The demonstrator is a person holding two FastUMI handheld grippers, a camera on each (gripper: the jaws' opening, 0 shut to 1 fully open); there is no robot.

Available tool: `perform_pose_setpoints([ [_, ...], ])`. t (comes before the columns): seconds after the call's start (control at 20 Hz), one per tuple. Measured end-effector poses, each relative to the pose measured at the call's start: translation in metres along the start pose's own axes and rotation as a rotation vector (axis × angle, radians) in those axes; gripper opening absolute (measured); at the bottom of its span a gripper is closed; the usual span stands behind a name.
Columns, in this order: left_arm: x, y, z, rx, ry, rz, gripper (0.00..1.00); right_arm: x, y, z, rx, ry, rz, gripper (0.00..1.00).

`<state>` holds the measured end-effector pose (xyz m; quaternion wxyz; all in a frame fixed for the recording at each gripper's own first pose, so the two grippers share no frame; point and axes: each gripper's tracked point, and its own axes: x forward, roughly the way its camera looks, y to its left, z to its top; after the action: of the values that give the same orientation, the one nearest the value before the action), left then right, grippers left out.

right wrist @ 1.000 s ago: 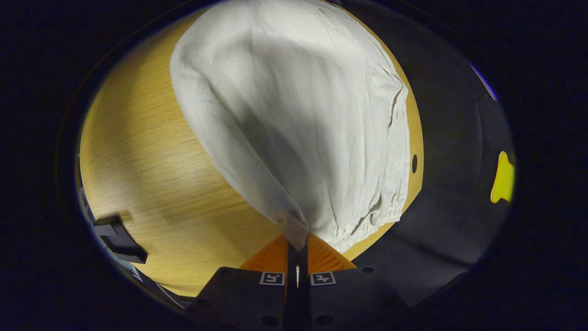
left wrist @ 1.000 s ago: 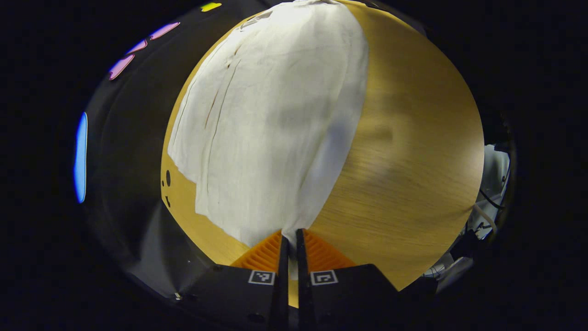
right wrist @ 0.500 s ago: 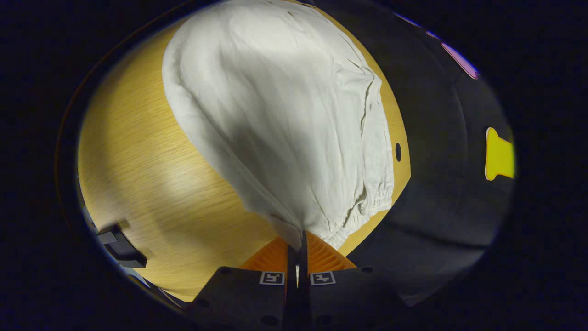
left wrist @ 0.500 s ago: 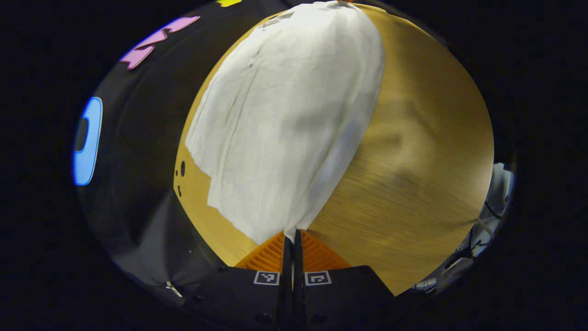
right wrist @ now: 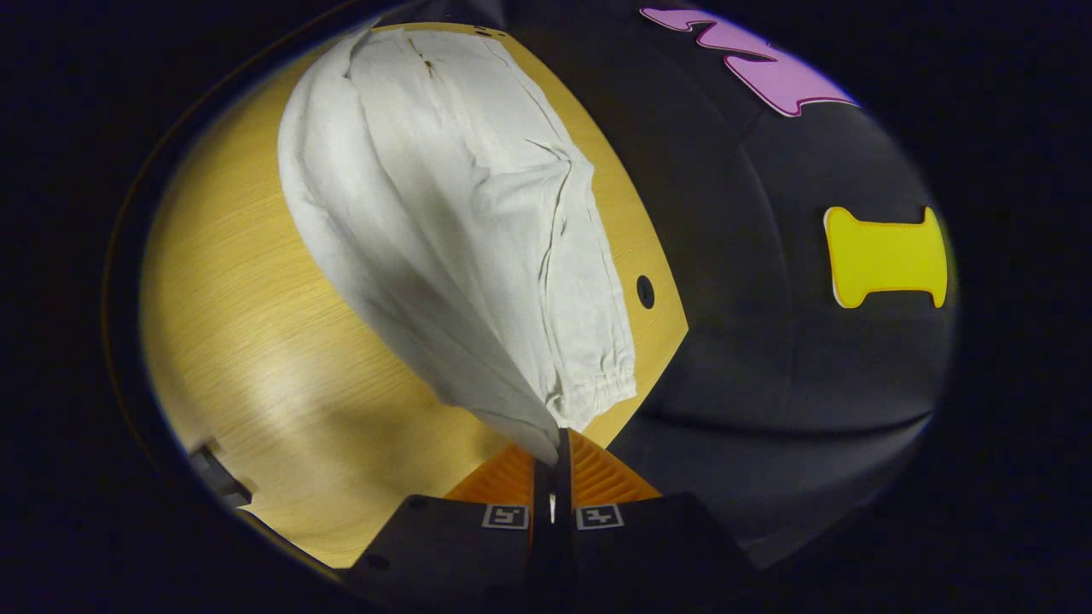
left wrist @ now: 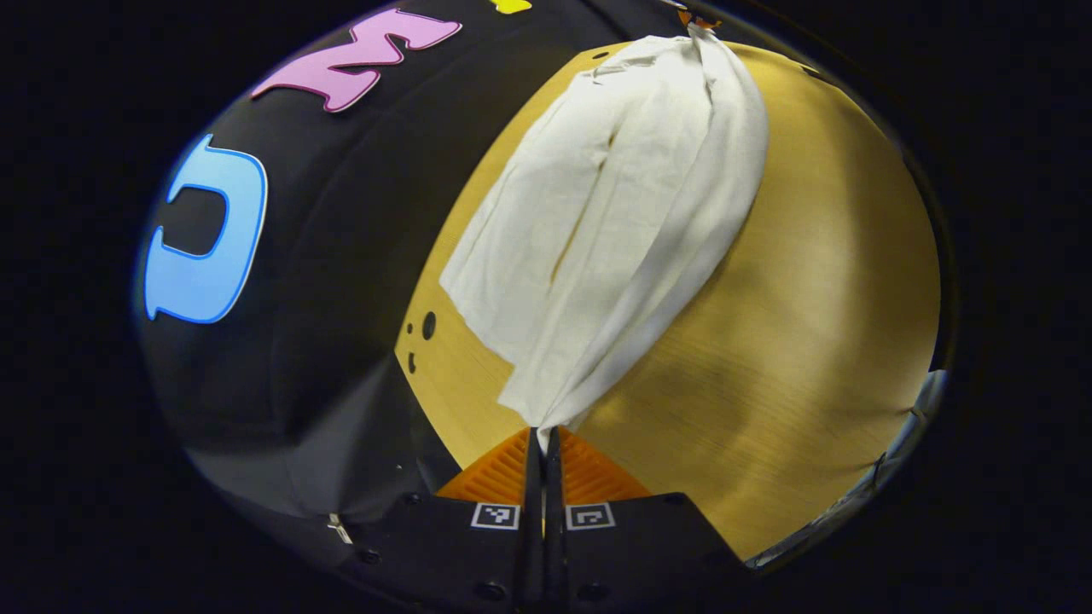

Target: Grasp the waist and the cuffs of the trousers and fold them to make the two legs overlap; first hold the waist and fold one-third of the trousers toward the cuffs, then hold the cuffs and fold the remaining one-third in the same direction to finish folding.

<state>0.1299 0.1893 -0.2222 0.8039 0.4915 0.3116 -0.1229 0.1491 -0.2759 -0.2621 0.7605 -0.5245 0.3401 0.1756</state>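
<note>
The white trousers [left wrist: 614, 222] lie along the wooden table [left wrist: 810, 324], partly lifted. In the left gripper view, my left gripper [left wrist: 543, 437] is shut on the cuff corner, and the near leg edge rises off the table and folds over the far leg. In the right gripper view, my right gripper [right wrist: 556, 443] is shut on the near corner of the elastic waist [right wrist: 597, 394] of the trousers [right wrist: 461, 222], which drape up from the table [right wrist: 256, 341] to the fingers. The other gripper peeks in at the far end of the cloth [left wrist: 695, 19].
The table's far edge runs close behind the trousers, with small round holes [left wrist: 428, 325] [right wrist: 646, 292] near it and the black booth wall beyond. Bare wood lies on the near side of the trousers. A dark object [right wrist: 217, 477] sits at the table's near edge.
Both grippers have risen and carried the near edge of the trousers toward the far side. The cloth looks narrower and more folded over, and more of the booth wall shows.
</note>
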Motion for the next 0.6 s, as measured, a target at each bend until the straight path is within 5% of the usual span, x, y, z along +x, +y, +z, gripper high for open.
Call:
perform_pose_setpoints([
  [0.2,0.016,0.049,0.022,-0.004,-0.028,0.033,0.05,0.015,-0.032,0.020,0.105,-0.023,-0.029,0.05],
  [0.6,0.099,0.143,0.075,-0.022,-0.093,0.087,0.05,0.072,-0.116,0.064,0.573,-0.075,-0.140,0.05],
])
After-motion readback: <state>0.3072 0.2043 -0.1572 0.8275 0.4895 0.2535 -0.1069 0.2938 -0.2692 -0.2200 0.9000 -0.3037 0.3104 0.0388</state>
